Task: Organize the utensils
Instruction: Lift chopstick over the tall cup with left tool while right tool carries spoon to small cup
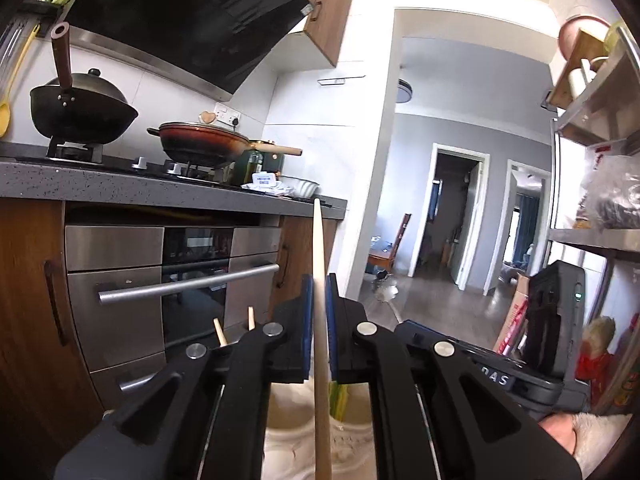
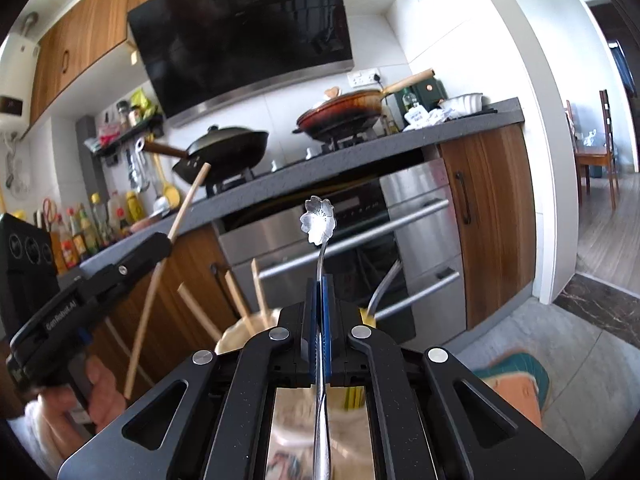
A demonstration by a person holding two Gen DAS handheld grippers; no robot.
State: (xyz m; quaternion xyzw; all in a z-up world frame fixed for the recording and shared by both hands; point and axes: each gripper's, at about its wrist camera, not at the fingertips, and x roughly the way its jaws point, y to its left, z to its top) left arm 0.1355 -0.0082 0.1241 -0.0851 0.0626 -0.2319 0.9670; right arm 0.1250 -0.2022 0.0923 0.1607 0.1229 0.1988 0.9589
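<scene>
In the left wrist view, the left gripper (image 1: 319,312) has its blue pads pressed tight on a long pale wooden chopstick (image 1: 319,264), held upright, probably so it can drop end-first into the cream ceramic utensil holder (image 1: 288,404) just below. Two more wooden sticks (image 1: 219,332) rise at near left.

In the right wrist view, the right gripper (image 2: 320,312) is closed thin on a silver flower-headed metal spoon (image 2: 319,222), head upward and far from the jaws. The holder (image 2: 240,330) sits near left, below, and a grey metal handle (image 2: 382,288) rises to the right.
</scene>
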